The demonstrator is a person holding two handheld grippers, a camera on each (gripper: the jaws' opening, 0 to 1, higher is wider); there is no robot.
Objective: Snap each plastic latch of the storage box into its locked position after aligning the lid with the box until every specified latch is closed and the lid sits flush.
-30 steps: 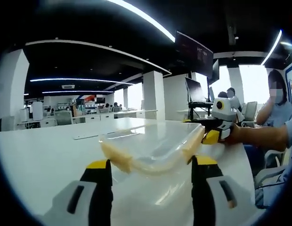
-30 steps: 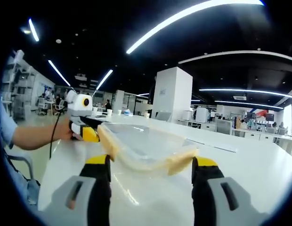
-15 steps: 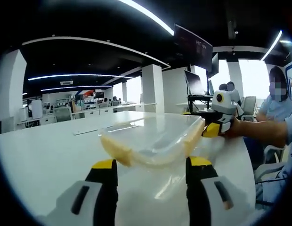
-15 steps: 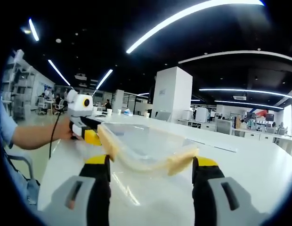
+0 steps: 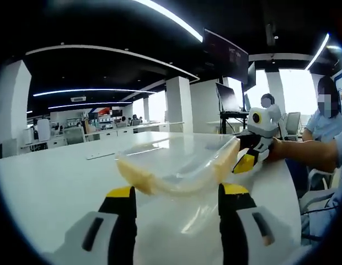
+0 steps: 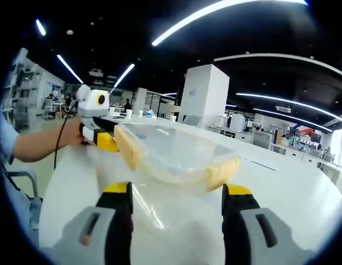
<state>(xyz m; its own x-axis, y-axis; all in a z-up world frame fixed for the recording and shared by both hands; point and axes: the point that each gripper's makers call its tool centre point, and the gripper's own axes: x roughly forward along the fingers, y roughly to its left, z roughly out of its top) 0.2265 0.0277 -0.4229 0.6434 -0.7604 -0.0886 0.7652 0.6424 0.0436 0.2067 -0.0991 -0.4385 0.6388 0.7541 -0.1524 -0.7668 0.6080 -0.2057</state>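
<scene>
Nearest in the left gripper view, the left gripper [image 5: 175,200] has its yellow-tipped jaws apart with nothing between them, hovering low over the white table [image 5: 49,176] just short of the storage box [image 5: 179,163]. The right gripper [image 6: 177,197], seen in its own view, is likewise spread and empty, facing the opposite end of the box. The clear box sits on the table between the two tools, its lid [image 6: 176,149] on top and pale yellow latches [image 5: 137,175] along the edges; whether any latch is already snapped down I cannot tell from here. Judgement: the step in hand looks like approaching a latch to press it. To do it well, one tool should steady the box against sliding on the smooth tabletop while the other pushes the flap squarely toward the wall, first checking the lid lies even all round. Further off, white pillars [image 6: 200,99] and office desks, with a seated person [image 5: 325,118] beyond.
</scene>
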